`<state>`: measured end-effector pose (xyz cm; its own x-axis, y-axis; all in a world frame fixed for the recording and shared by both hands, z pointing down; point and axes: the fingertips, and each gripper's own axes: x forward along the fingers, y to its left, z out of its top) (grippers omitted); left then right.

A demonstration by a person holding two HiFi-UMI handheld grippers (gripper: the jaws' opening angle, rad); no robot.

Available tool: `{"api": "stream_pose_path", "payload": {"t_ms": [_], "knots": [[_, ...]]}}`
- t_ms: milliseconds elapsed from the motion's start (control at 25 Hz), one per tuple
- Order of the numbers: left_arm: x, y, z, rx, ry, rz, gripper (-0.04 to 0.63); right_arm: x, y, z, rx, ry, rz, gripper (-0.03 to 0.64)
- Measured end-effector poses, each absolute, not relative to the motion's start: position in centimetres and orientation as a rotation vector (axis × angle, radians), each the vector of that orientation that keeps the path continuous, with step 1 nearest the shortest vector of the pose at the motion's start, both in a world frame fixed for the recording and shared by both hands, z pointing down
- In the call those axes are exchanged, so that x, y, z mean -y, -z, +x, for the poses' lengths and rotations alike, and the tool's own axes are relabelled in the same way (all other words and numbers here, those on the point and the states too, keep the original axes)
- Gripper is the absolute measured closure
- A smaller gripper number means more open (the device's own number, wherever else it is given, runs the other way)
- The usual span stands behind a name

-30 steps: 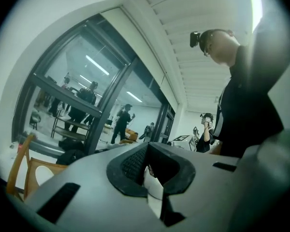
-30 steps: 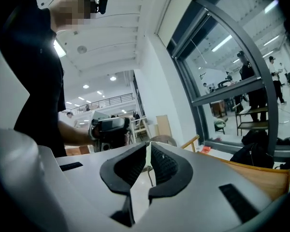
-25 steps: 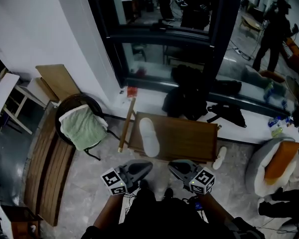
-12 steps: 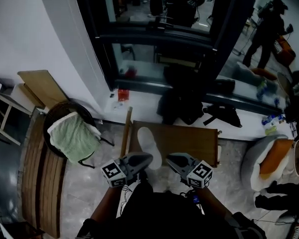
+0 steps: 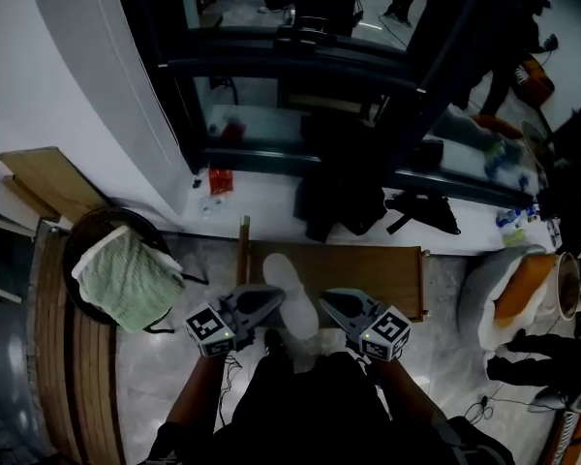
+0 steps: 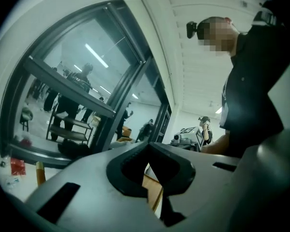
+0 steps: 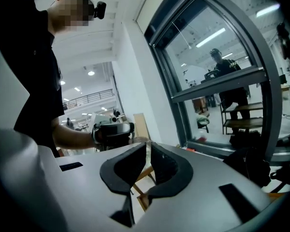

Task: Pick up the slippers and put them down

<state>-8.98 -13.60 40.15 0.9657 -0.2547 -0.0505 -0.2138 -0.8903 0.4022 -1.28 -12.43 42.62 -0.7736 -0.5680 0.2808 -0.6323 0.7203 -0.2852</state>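
Both sets of jaws are closed with nothing in them: left gripper (image 5: 273, 300), right gripper (image 5: 326, 300). 1 white slipper (image 5: 290, 287) lies flat on the low wooden bench (image 5: 368, 269), toward its left end, long axis running away from the person, near end between the 2 gripper tips. I can make out only 1 slipper; no 2nd is visible. This looks like the approach, with the grasp not yet started. To do it well: open the jaws wide before closing in, and commit 1 gripper. Come in low along the bench top, pinch the slipper's side edge or upper rather than the whole sole, then lift straight up. Risk: closed tips would only shove it along the bench.
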Motion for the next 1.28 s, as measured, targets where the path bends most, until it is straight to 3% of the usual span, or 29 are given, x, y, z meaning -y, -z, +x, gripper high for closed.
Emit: {"api": "stream_pose_path", "payload": {"t_ms": [440,800,1280], "knots": [[13.6,-45.2,-7.1,0.491,0.047,2.528,0.583,12.2,-48.6,1.6,2.697,-0.778,0.895,0.575],[10.1,-53.8,-5.6,0.546,-0.072,2.390,0.583,10.7,-58.7,2.7,2.580,-1.035,0.718,0.575],[4.9,-62.2,-4.3,0.551,-0.078,2.229,0.583,7.3,-67.8,4.4,2.302,-1.548,0.535,0.574]]}}
